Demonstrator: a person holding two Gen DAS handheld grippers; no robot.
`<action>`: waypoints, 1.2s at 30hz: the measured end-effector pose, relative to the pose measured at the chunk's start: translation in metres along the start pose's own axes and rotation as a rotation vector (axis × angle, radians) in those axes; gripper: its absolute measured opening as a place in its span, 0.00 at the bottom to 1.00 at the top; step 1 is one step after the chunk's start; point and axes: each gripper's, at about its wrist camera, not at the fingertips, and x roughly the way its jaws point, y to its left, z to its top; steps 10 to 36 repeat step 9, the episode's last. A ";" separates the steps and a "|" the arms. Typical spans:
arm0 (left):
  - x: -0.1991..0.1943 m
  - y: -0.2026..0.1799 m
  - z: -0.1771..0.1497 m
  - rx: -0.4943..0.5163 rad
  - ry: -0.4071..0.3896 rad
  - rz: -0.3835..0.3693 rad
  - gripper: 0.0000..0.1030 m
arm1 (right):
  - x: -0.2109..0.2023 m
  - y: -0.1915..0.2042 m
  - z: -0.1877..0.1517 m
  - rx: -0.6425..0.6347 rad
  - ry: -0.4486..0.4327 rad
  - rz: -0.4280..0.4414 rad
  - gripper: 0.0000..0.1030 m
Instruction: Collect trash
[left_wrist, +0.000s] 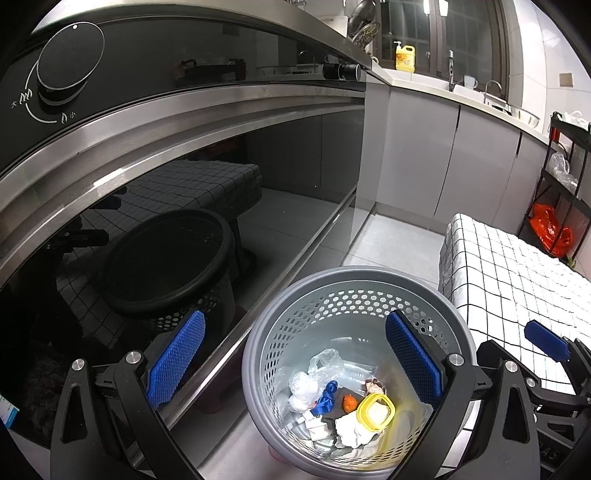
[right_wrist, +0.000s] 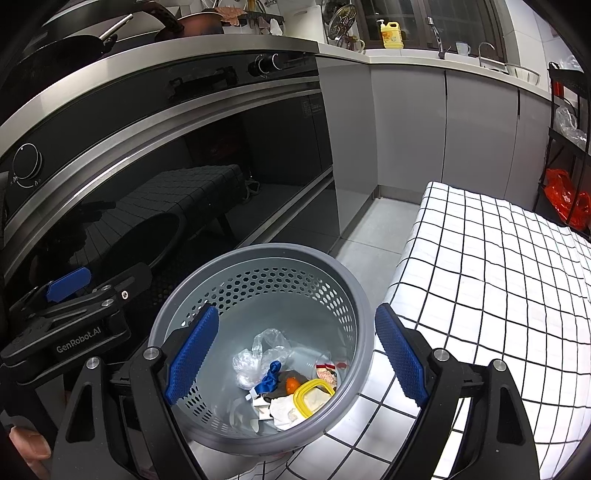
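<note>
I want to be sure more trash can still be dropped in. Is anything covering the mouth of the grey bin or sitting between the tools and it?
Nothing visible blocks it. The grey bin has no lid, and its mouth is open above the trash at the bottom. The right tool and left tool both stand open with nothing between their pads.

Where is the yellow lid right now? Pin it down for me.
The yellow lid lies at the bottom of the grey perforated bin, low in both wrist views, on white crumpled paper, right of the small orange piece.

Right gripper (right_wrist: 295, 358) (jaws wide) hangs above the trash-filled basket (right_wrist: 354, 295).
</note>
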 end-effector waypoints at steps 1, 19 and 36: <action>0.000 0.000 0.000 -0.001 0.001 0.000 0.94 | 0.000 0.000 0.000 0.000 0.000 0.000 0.80; 0.001 0.001 0.000 -0.006 0.009 -0.003 0.94 | 0.000 0.001 0.001 0.000 0.001 -0.001 0.80; 0.001 0.001 0.000 -0.006 0.009 -0.003 0.94 | 0.000 0.001 0.001 0.000 0.001 -0.001 0.80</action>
